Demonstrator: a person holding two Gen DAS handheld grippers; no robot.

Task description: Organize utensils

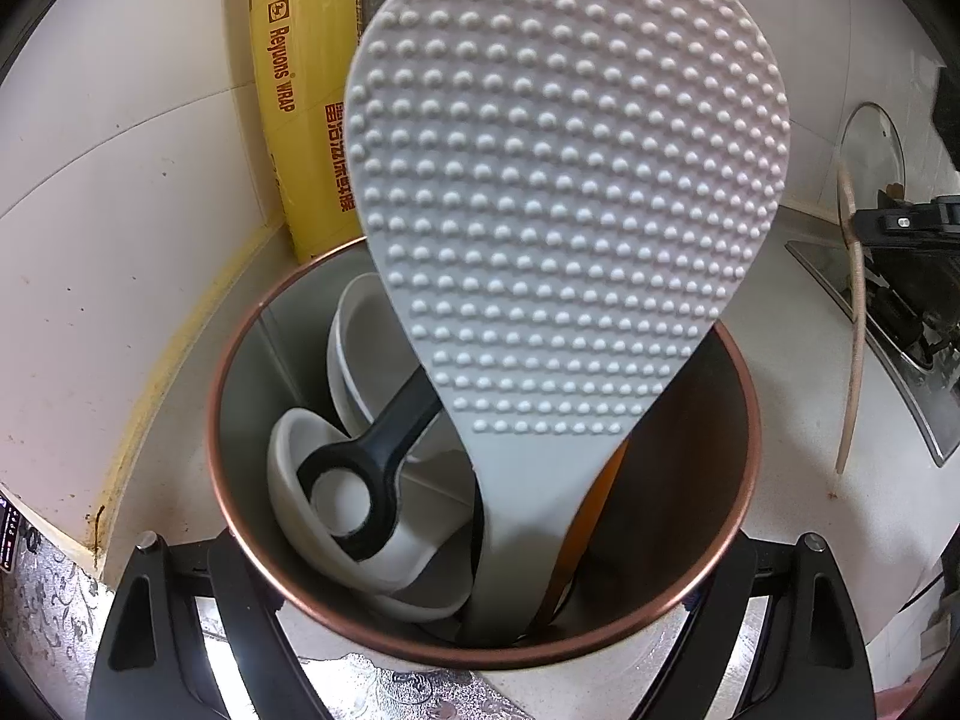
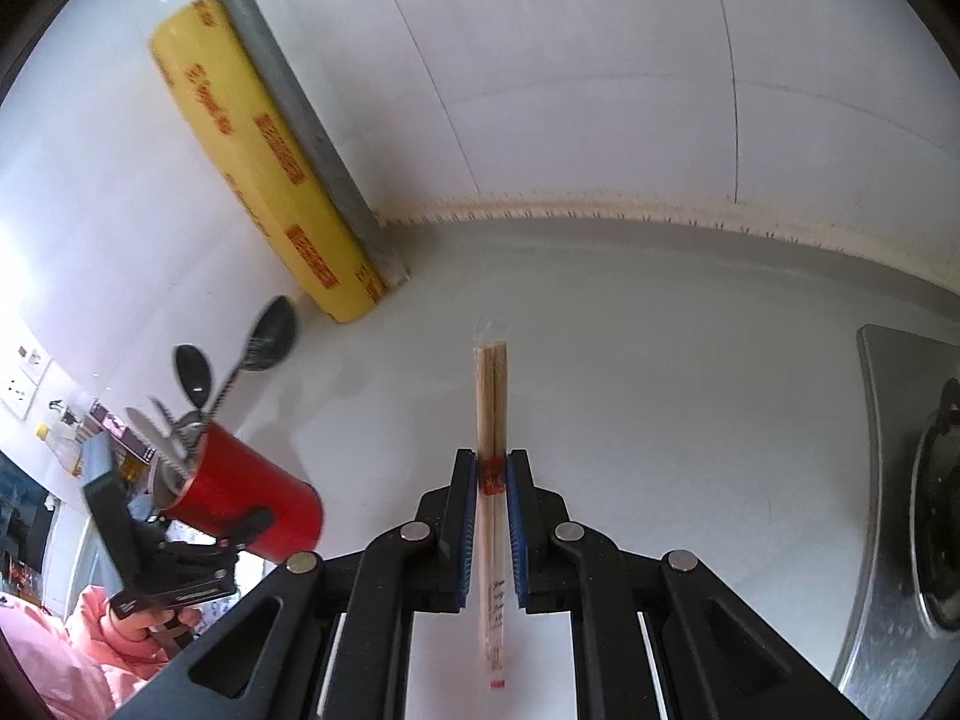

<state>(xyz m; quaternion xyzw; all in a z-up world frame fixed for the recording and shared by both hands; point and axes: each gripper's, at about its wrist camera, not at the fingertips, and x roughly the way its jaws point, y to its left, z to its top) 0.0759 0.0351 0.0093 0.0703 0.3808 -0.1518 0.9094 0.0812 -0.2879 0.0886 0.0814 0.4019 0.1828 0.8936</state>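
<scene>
Wrapped wooden chopsticks (image 2: pixel 493 414) are pinched in right gripper (image 2: pixel 493 474) jaws, red metal cup (image 2: pixel 252 504) is clamped by left gripper (image 1: pixel 480 594); thin wrapper could be slipped through

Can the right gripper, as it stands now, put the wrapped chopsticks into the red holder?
Probably yes. The right gripper is shut on the wrapped chopsticks, with bare counter between it and the red holder. The left gripper steadies the holder, but the rice paddle crowds its mouth.

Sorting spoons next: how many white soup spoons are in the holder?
2 spoons: one low by the holder's left wall, one behind it; more may hide behind the rice paddle.
</scene>
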